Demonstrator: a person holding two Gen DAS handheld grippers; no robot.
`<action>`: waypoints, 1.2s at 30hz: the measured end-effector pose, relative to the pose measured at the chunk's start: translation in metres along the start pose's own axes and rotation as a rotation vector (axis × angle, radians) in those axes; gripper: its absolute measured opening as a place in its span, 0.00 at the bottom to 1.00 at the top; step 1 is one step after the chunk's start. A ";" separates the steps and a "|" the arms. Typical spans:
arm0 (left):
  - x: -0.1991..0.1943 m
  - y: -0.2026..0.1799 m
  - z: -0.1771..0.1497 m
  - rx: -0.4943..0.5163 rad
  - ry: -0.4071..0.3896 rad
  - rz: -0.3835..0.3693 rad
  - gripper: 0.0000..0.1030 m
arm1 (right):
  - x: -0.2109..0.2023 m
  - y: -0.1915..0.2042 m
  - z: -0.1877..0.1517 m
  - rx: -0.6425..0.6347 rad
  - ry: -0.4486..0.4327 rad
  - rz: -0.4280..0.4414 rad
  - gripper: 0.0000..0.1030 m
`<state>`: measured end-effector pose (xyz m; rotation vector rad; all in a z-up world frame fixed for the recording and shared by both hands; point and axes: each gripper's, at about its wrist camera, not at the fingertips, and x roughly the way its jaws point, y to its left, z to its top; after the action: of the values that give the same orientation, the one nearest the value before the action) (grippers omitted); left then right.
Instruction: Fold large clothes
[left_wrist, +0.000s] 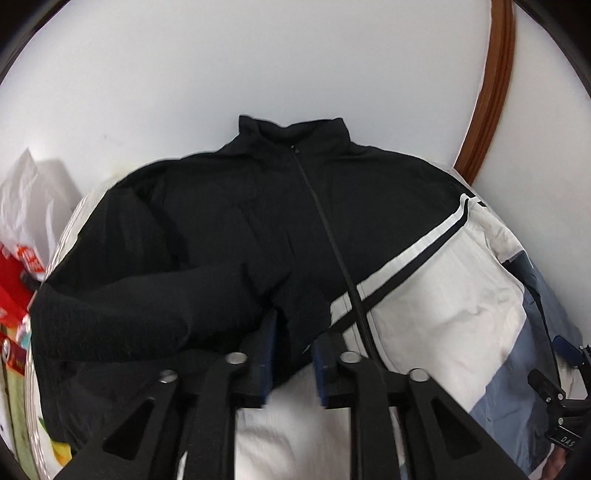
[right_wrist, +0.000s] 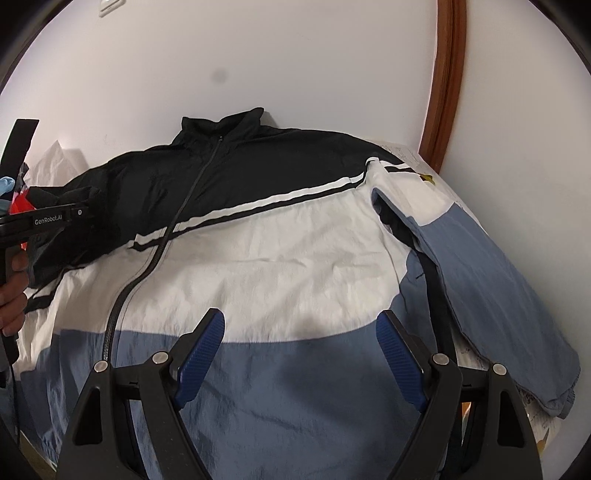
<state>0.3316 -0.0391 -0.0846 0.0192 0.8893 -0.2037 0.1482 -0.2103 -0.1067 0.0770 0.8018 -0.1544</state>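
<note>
The jacket (right_wrist: 295, 258) looked light, soft and slippery; best gripped at its sleeve (right_wrist: 498, 288), three o'clock. Left gripper (left_wrist: 293, 354) slackened over the black sleeve (left_wrist: 122, 314); right gripper (right_wrist: 301, 347) released, empty.

jacket (right_wrist: 280, 258) flat, zipped, front up — black, white, blue bands

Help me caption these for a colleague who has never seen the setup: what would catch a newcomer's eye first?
The big zip-up jacket, spread flat with its collar toward the white wall and banded black, white and blue, fills both views. Its black sleeve is folded across the chest, just ahead of the left claw, whose jaws stand slightly apart. The right claw hangs wide open over the blue hem, and a brown wooden frame runs up the wall behind on the right.
</note>
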 end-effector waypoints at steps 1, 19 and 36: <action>-0.004 0.002 -0.004 -0.010 0.004 -0.005 0.33 | -0.002 0.002 0.000 -0.004 -0.002 -0.001 0.81; -0.093 0.117 -0.090 -0.196 -0.086 0.100 0.75 | -0.036 0.141 0.037 -0.254 -0.098 0.154 0.72; -0.065 0.169 -0.154 -0.283 -0.010 0.039 0.75 | 0.049 0.311 0.070 -0.525 -0.104 0.319 0.32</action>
<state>0.2047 0.1529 -0.1431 -0.2271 0.9002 -0.0400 0.2830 0.0822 -0.0902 -0.2964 0.6949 0.3525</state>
